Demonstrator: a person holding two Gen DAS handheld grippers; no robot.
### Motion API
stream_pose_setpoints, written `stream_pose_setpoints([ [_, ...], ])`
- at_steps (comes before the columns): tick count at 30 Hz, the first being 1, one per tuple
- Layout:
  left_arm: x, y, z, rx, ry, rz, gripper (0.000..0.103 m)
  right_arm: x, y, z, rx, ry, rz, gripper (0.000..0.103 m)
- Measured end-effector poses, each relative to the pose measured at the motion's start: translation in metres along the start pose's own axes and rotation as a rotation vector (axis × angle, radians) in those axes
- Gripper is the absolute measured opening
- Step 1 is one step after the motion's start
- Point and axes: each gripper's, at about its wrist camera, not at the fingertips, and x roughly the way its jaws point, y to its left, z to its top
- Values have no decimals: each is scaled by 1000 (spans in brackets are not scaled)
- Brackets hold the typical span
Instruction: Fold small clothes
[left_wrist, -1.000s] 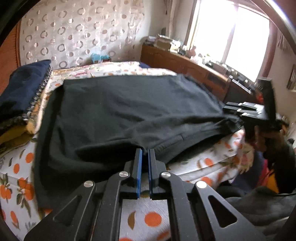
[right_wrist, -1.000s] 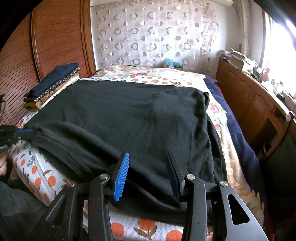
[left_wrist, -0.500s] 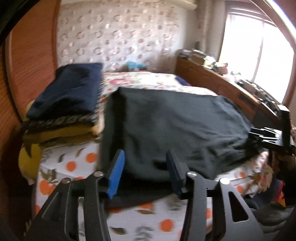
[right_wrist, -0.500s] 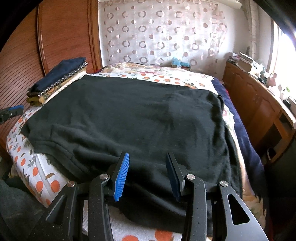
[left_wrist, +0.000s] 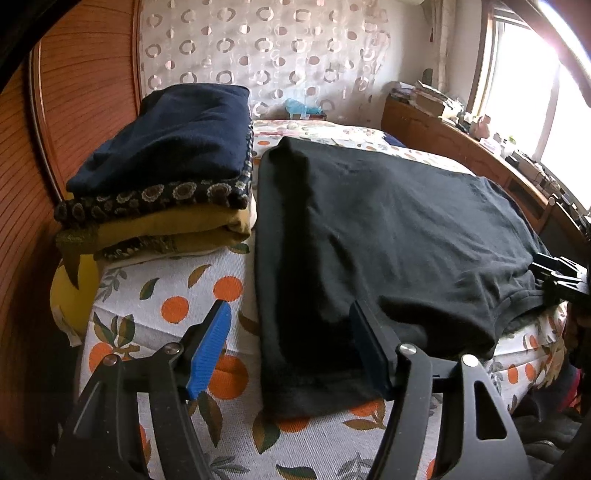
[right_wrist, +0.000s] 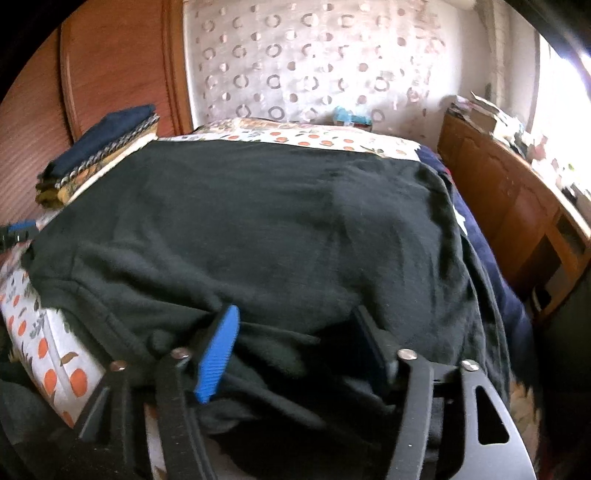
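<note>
- Far left: wooden headboard (left_wrist: 92, 92) rises behind the bed, ribbed panel, reddish brown
- Stack of folded clothes (left_wrist: 166, 177) lies at the left of the bed, just beside the black garment; navy piece on top, patterned dark band under it, mustard layers below
- Bedsheet (left_wrist: 177, 295), white with orange fruit print, is bare between the stack and the near corner of the bed
- Left gripper (left_wrist: 288, 332): jaws stand wide apart, nothing between them; blue pad (left_wrist: 208, 347) over bare sheet, the dark finger over the near left part of the garment; contact with the cloth cannot be judged
- Black garment (left_wrist: 388, 229) lies spread flat across the middle of the bed, its near left corner draped over the mattress edge, its left border straight and running away from the camera
- Right gripper (right_wrist: 295, 339): jaws wide, both fingers low over the near hem of the garment, where the cloth is bunched in folds; no cloth pinched between them as far as the blurred right wrist view shows
- Back wall: curtain (left_wrist: 266, 55) with ring pattern
- Right: wooden sideboard (right_wrist: 517, 229) along the bed, cluttered on top; bright window (left_wrist: 535, 74) above it
</note>
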Motion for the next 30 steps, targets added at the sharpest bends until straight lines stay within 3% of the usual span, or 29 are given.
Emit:
stream_pose_setpoints([
  [4, 4, 0, 0, 0, 13, -2, 68, 0, 3, -6, -2, -39, -8, 73],
  [17, 14, -11, 1, 11, 33, -70, 68, -3, 4, -15, -2, -52, -8, 74],
  [22, 18, -16, 5, 46, 41, -59, 67, -4, 0, -15, -4, -54, -7, 74],
  [25, 18, -14, 6, 48, 44, -43, 57, -4, 0, -16, -3, -55, -8, 74],
  [30, 19, -12, 7, 58, 49, -8, 56, -5, 0, -17, -4, -55, -8, 74],
])
